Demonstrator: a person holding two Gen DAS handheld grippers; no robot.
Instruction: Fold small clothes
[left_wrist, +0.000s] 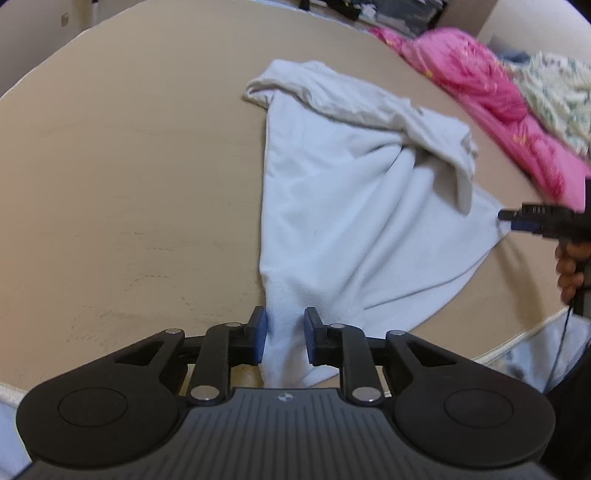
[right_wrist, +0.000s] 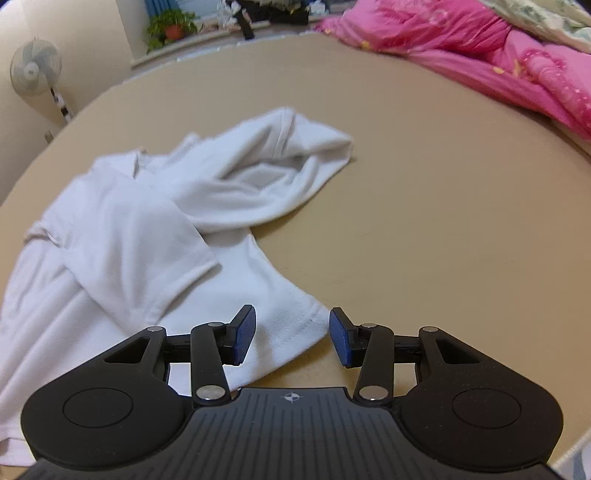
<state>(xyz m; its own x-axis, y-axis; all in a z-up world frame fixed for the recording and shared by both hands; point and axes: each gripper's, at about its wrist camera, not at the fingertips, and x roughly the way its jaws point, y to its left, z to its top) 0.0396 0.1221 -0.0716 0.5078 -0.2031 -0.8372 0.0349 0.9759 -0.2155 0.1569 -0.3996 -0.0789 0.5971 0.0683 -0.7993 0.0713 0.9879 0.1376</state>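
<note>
**White shirt spread on the tan surface, a corner between each pair of jaws**

The white shirt lies rumpled on the tan bed surface, one sleeve flopped back over the body. Through my left wrist camera the cloth runs from 12 o'clock down to 6, narrowing into a bunched corner that sits between the pads of my left gripper. Those jaws stand narrow, with a slight gap on either side of the fabric, so the pads are not pressing it.

At 3 o'clock in that view my right gripper has its tips at the shirt's far corner, with the hand gripping the handle below it.

Through my right wrist camera the shirt fills 9 to 12 o'clock, and its hemmed corner lies between the pads of the right gripper, nearer the left pad. These jaws are moderately wide, clear of the cloth.

A pink quilt lies at 1 o'clock, well apart from the shirt.
</note>
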